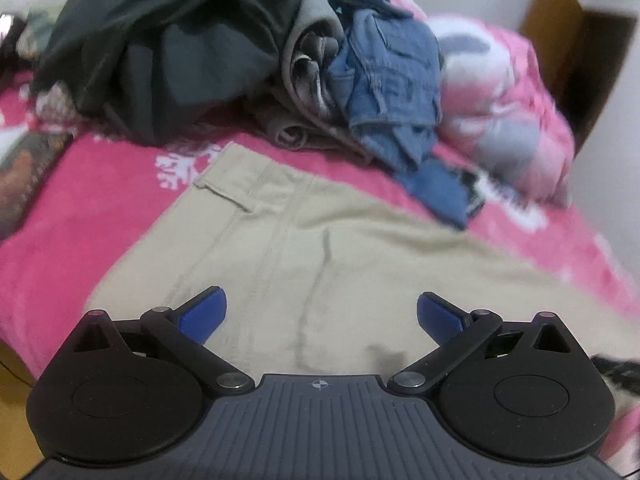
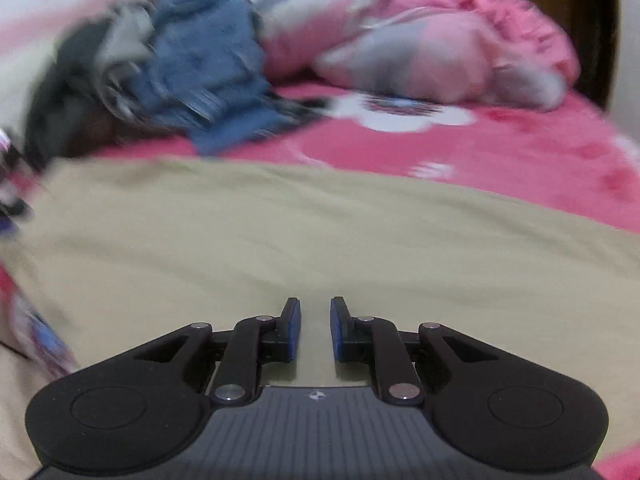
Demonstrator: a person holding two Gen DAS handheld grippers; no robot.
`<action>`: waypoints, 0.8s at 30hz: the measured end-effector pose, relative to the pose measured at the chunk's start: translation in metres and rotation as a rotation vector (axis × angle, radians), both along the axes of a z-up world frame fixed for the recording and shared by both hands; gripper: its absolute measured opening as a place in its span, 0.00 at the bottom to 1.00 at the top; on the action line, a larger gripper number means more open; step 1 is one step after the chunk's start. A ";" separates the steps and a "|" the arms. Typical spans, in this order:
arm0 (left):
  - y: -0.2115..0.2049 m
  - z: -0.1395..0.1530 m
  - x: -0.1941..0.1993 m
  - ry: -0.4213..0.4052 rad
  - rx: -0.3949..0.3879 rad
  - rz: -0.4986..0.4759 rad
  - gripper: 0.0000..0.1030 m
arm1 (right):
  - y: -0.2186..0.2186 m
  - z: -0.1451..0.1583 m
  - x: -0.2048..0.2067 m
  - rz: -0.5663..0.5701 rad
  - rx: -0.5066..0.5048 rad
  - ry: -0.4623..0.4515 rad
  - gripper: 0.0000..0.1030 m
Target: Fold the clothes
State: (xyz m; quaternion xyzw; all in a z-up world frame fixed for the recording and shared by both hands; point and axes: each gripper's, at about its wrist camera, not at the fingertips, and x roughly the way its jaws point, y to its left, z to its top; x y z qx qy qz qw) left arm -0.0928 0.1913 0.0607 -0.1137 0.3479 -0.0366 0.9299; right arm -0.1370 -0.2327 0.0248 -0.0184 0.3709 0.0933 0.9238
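Observation:
Beige trousers (image 1: 304,240) lie spread flat on the pink bedspread (image 1: 80,208), with a pocket flap and seams showing. My left gripper (image 1: 322,314) hovers just above them, open wide, its blue pads (image 1: 202,314) empty. In the right wrist view the same beige trousers (image 2: 280,232) fill the lower half. My right gripper (image 2: 315,330) sits low over them with its fingers close together. A narrow gap remains, through which beige cloth shows. I see no fold pinched between the pads.
A pile of clothes sits at the back: a dark green garment (image 1: 168,40), a grey one (image 1: 308,64) and blue denim (image 1: 392,80). A pink-and-white quilt (image 1: 500,100) lies bunched at the right. A wooden bed frame (image 1: 576,52) rises behind, and a dark flat object (image 1: 28,172) lies left.

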 end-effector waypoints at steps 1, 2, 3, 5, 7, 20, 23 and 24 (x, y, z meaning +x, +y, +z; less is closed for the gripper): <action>0.001 -0.001 -0.001 0.001 0.027 0.006 1.00 | -0.012 0.003 -0.005 -0.066 -0.041 0.004 0.15; 0.004 -0.002 -0.001 0.001 0.025 0.004 1.00 | -0.024 0.007 -0.009 -0.135 -0.080 0.008 0.15; 0.008 -0.003 0.000 0.000 0.011 -0.001 1.00 | -0.035 0.013 -0.012 -0.217 -0.106 0.013 0.15; 0.015 -0.003 0.003 0.002 -0.025 -0.005 1.00 | -0.050 0.029 -0.018 -0.341 -0.133 0.003 0.17; 0.021 -0.003 0.003 0.004 -0.058 -0.004 1.00 | -0.013 0.046 -0.020 -0.197 -0.030 -0.060 0.17; -0.008 -0.010 0.004 0.034 0.172 -0.040 0.97 | 0.213 0.035 -0.007 0.541 0.113 -0.025 0.16; -0.020 -0.015 0.004 0.038 0.271 -0.047 0.98 | 0.207 0.029 -0.013 0.529 0.052 -0.001 0.16; -0.022 -0.016 0.004 0.037 0.289 -0.045 0.99 | 0.205 0.027 -0.014 0.525 0.032 0.007 0.16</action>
